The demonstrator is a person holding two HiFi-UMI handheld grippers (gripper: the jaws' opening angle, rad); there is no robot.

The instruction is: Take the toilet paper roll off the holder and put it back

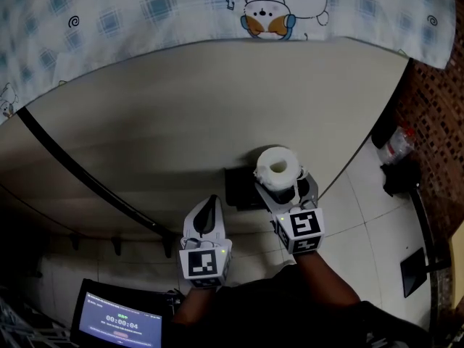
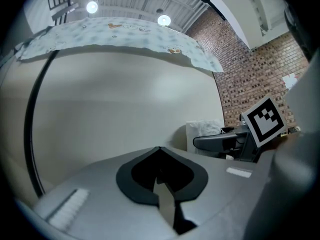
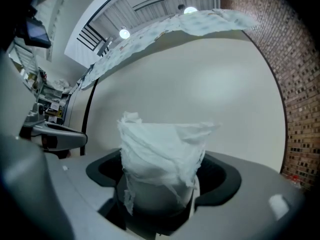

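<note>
Dim, ceiling-lit frames; fisheye edges dark, blurred.

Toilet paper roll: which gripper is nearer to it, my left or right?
Right. The right gripper grips the toilet paper roll itself; the left gripper, shut and empty, sits apart at the roll's left.

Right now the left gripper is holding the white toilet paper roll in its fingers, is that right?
Not quite. The toilet paper roll is held in the fingers of the right gripper, not the left one. The right gripper view shows it plainly. The left gripper has its fingers shut with nothing between them.
</note>
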